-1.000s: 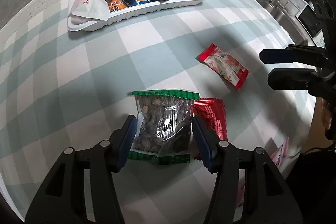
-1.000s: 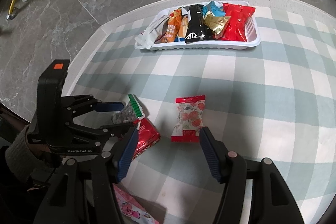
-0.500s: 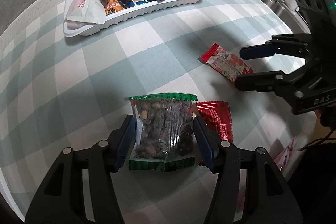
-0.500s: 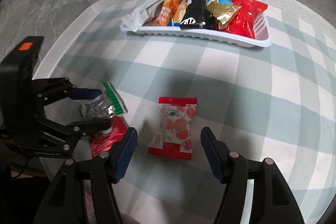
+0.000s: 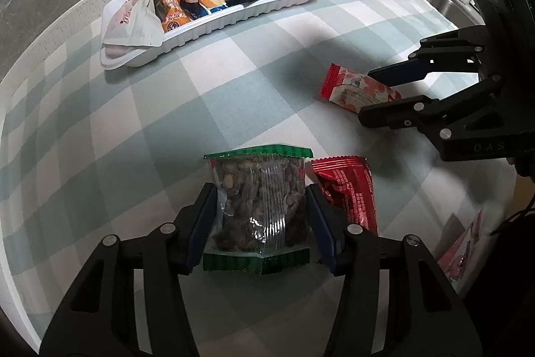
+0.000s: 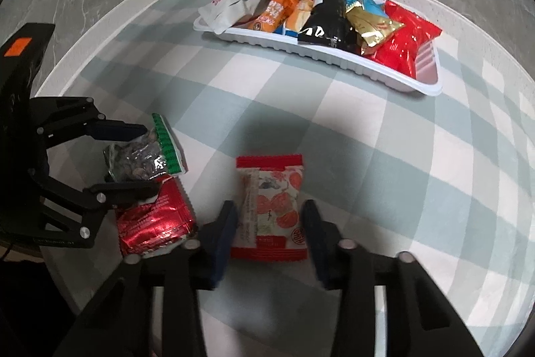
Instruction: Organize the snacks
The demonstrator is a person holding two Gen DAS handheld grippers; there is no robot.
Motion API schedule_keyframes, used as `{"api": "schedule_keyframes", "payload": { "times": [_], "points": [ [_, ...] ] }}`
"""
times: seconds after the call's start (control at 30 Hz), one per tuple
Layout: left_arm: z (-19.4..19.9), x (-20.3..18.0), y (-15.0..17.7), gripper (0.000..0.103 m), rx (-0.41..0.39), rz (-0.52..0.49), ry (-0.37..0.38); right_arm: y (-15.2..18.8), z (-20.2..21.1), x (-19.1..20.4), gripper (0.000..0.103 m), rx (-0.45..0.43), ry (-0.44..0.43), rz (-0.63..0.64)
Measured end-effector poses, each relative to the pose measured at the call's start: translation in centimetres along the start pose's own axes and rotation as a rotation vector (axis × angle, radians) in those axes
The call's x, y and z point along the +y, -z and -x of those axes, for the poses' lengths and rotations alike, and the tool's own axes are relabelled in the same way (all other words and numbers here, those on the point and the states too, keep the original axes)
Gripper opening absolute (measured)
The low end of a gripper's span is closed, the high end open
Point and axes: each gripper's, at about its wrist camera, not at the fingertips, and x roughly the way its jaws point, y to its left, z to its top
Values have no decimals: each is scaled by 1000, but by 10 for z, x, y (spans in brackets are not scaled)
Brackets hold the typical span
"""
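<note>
The white tray [image 5: 214, 22], sitting in the upper middle of the frame, is holding assorted snack packets. The left gripper [image 5: 260, 219] is pinching the nut packet [image 5: 259, 206] at lower centre. The right gripper [image 6: 269, 223] is straddling the strawberry packet [image 6: 271, 203], jaws narrowly apart.

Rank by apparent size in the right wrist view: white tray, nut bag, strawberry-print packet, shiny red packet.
1. white tray
2. strawberry-print packet and shiny red packet: look about equal, unranked
3. nut bag, partly hidden by the left gripper
</note>
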Motion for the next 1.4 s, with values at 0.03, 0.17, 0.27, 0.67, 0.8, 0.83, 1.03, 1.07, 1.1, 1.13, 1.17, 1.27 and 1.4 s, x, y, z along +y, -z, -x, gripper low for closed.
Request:
{"api": "schedule_keyframes", "payload": {
  "times": [0.03, 0.17, 0.27, 0.67, 0.8, 0.83, 1.03, 1.07, 1.1, 1.13, 1.17, 1.27, 1.4],
  "points": [
    [0, 0, 0, 47, -3, -4, 2, 0, 0, -1, 42, -1, -2, 3],
    [2, 2, 0, 36, -16, 4, 25, 0, 2, -7, 40, -8, -35, -25],
    [3, 9, 1, 30, -22, 43, 52, 4, 7, -18, 38, -16, -98, -89],
    [7, 26, 0, 28, -28, 149, 130, 19, 20, -44, 37, -49, -223, -258],
    [9, 34, 3, 28, -30, 186, 142, 21, 25, -51, 37, -65, -254, -299],
    [10, 37, 3, 28, -30, 196, 147, 22, 27, -52, 37, -70, -258, -310],
    [14, 46, 6, 28, -36, 226, 156, 29, 32, -62, 26, -74, -284, -356],
    [14, 47, 6, 28, -35, 226, 154, 29, 32, -63, 26, -72, -277, -353],
    [14, 47, 6, 28, -33, 226, 153, 29, 31, -62, 26, -64, -269, -339],
    [14, 47, 6, 28, -33, 227, 151, 30, 32, -61, 26, -65, -262, -332],
    [14, 47, 6, 28, -34, 229, 153, 30, 32, -60, 26, -63, -258, -329],
    [13, 47, 6, 28, -32, 234, 153, 30, 33, -54, 36, -58, -235, -296],
    [12, 46, 7, 28, -28, 236, 149, 27, 30, -40, 51, -43, -196, -228]
  ]
}}
